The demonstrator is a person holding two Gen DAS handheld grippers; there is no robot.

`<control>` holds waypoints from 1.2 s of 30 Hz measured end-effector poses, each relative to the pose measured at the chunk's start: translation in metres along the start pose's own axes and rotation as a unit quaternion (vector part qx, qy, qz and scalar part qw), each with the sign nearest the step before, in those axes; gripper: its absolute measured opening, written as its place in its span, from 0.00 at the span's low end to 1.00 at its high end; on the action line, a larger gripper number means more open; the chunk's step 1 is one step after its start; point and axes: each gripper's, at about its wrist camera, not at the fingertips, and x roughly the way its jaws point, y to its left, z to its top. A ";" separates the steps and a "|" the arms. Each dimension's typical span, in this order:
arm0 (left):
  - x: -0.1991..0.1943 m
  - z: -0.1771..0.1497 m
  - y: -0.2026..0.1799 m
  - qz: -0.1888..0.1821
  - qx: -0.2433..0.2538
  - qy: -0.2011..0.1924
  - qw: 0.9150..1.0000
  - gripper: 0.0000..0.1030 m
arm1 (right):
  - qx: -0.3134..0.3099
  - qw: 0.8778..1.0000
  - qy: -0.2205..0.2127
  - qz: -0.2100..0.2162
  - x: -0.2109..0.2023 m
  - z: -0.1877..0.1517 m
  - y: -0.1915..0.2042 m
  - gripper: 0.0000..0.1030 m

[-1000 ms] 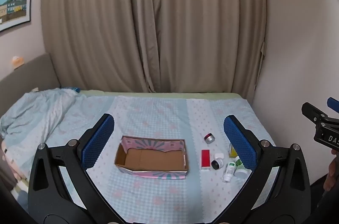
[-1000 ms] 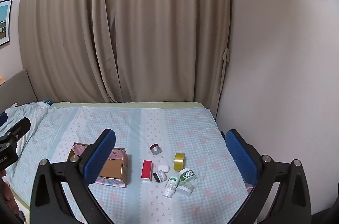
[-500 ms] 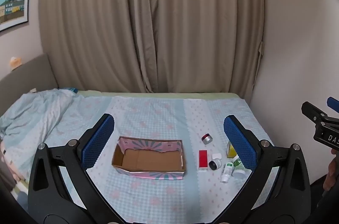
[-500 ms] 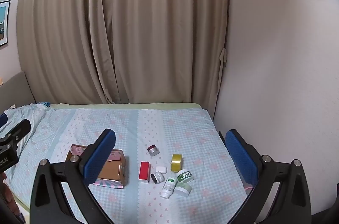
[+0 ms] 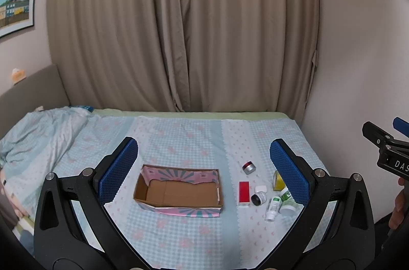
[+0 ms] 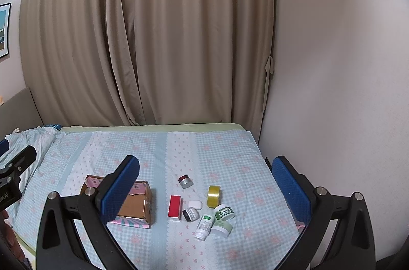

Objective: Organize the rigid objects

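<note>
Right wrist view has both my tools, left tool (image 5: pixel 202 167) and right tool (image 6: pixel 204 183), gaping wide above the bed (image 6: pixel 230 150), since the jars sit beside the empty box (image 5: pixel 179 193), waiting.

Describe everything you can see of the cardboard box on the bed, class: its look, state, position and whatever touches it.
The cardboard box is a shallow open tray, plain brown inside, its outer walls and rim covered in pink and teal patterned paper. It looks empty. It sits flat on the checked bed sheet, long side facing the left camera, left of the small items; the red box lies nearest, apart from it. Neither gripper touches it. In the right camera, the gripper's left finger hides part of it.
</note>
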 end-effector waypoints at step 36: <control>0.003 -0.005 0.003 -0.003 -0.001 0.003 1.000 0.99 | 0.000 1.000 0.001 -0.001 0.000 -0.002 0.000 1.00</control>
